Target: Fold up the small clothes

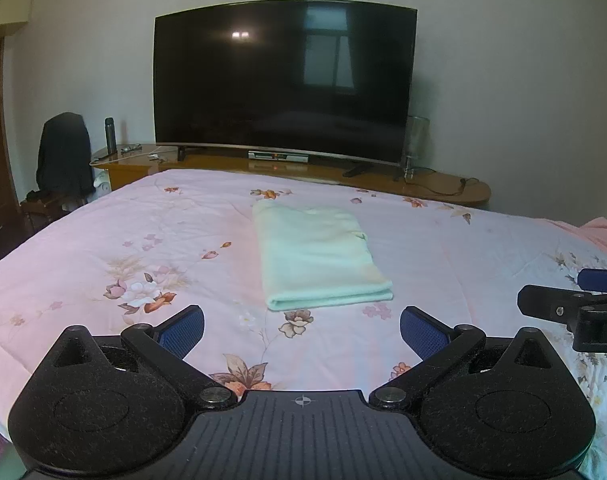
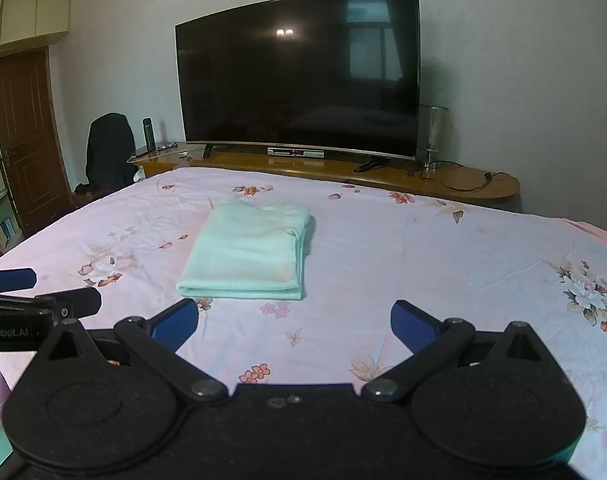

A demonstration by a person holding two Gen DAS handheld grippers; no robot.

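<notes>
Mint cloth lies on the bed, on the pink floral cover, already folded into a flat oblong — its long axis runs near to far, the rolled fold edge facing near, layered loose edges showing along its right side in the right wrist view. TV on its stand beyond the foot of the bed; not in the way.

Left tool spread wide, nothing between its fingers, hanging just short of the cloth's near edge. Right tool also spread and empty, near edge of the cloth ahead and a little left of it. Both well above the cover, side by side.

Judgement: the fold looks nearly done; one more halving, near end over far end, may be what remains.

To do it well:
- Pinch the two near corners, one tool each — take all layers, not just the top one.
- Lift low and carry both corners forward together, level, so the stack does not skew.
- Lay corners on corners, then let go.

Risk: the soft cover may be caught in a pinch; the right-side layers may splay.
</notes>
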